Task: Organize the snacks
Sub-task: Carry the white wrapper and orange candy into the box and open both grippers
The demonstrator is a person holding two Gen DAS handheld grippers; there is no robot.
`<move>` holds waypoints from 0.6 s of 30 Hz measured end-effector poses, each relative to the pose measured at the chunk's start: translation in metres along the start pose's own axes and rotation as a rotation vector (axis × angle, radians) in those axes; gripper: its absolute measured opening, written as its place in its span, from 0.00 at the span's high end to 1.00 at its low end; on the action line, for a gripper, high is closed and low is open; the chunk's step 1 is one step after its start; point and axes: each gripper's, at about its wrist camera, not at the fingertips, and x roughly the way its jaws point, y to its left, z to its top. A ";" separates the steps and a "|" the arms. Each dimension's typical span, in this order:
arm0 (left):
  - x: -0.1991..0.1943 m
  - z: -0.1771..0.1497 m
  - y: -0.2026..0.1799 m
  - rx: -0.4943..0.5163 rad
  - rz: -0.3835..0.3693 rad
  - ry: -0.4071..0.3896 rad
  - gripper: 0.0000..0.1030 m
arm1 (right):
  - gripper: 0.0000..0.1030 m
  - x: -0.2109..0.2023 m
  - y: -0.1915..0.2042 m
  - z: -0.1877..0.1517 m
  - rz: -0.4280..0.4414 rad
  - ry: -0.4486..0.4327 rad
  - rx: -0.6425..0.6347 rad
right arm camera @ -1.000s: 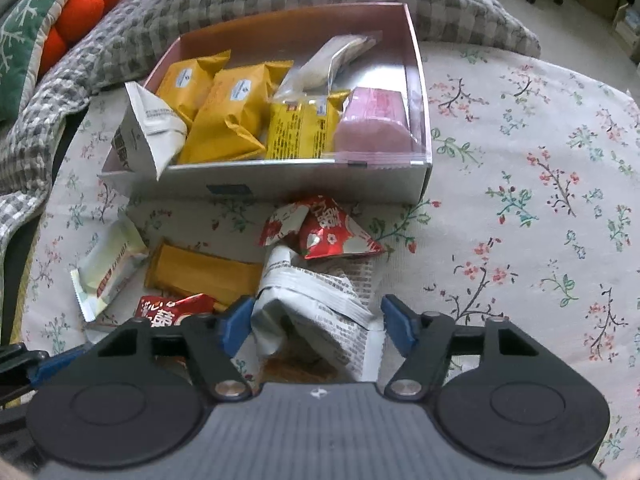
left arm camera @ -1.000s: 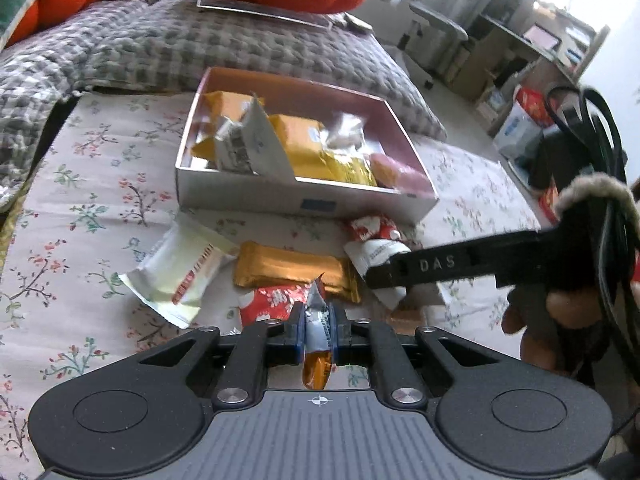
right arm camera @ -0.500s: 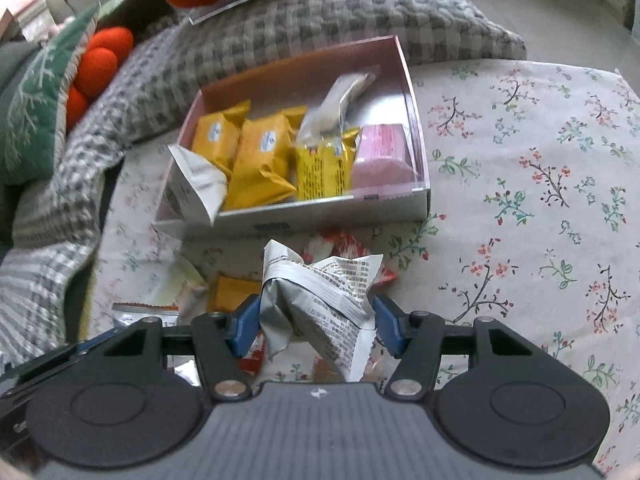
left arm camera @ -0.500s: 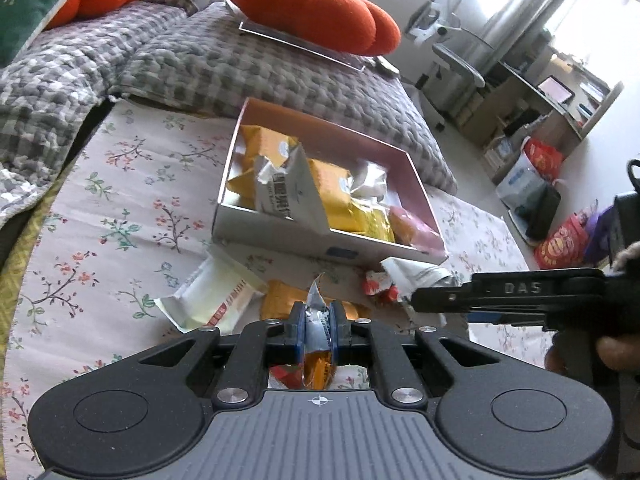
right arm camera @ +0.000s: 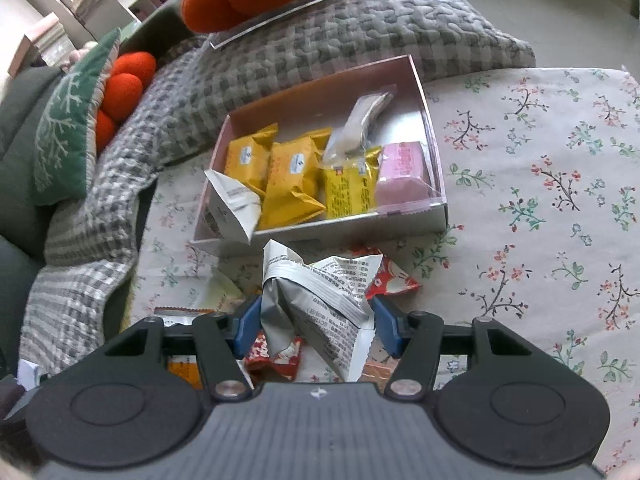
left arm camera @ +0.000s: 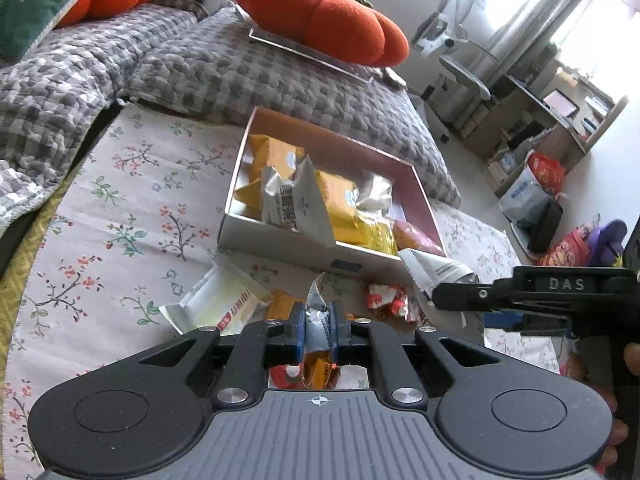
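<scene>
One box (right arm camera: 436,216); inside, three yellow packets (right arm camera: 294,182), one pink packet (right arm camera: 402,176), one clear packet (right arm camera: 360,120), one white packet (right arm camera: 232,204); two grippers (right arm camera: 316,320).

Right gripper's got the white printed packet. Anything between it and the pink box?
Nothing tall. The white printed packet hangs above a red wrapper on the cloth; the pink box lies just beyond, open-topped, mostly filled with yellow packets.

Snack packets (right arm camera: 292,176) in box (right arm camera: 434,148), others (right arm camera: 394,278) before it
</scene>
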 end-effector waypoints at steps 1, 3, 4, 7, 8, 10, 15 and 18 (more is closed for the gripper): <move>-0.002 0.001 0.001 -0.007 -0.004 -0.009 0.91 | 0.47 -0.001 -0.002 0.001 0.018 -0.001 0.011; -0.004 0.004 0.003 -0.018 -0.010 -0.025 0.91 | 0.47 -0.004 -0.004 0.002 0.050 -0.007 0.029; -0.005 0.006 0.004 -0.025 -0.012 -0.034 0.91 | 0.47 -0.005 -0.004 0.002 0.061 -0.013 0.030; -0.007 0.011 0.004 -0.041 -0.019 -0.054 0.91 | 0.47 -0.010 -0.004 0.004 0.082 -0.037 0.031; -0.007 0.012 0.004 -0.043 -0.023 -0.062 0.91 | 0.47 -0.011 -0.004 0.005 0.086 -0.045 0.035; -0.007 0.017 0.002 -0.043 -0.030 -0.083 0.91 | 0.47 -0.014 -0.006 0.008 0.077 -0.071 0.042; 0.004 0.032 0.000 -0.067 -0.042 -0.119 0.91 | 0.47 -0.013 -0.018 0.018 0.030 -0.141 0.085; 0.017 0.044 -0.001 -0.081 -0.054 -0.141 0.91 | 0.47 -0.007 -0.027 0.025 0.005 -0.158 0.123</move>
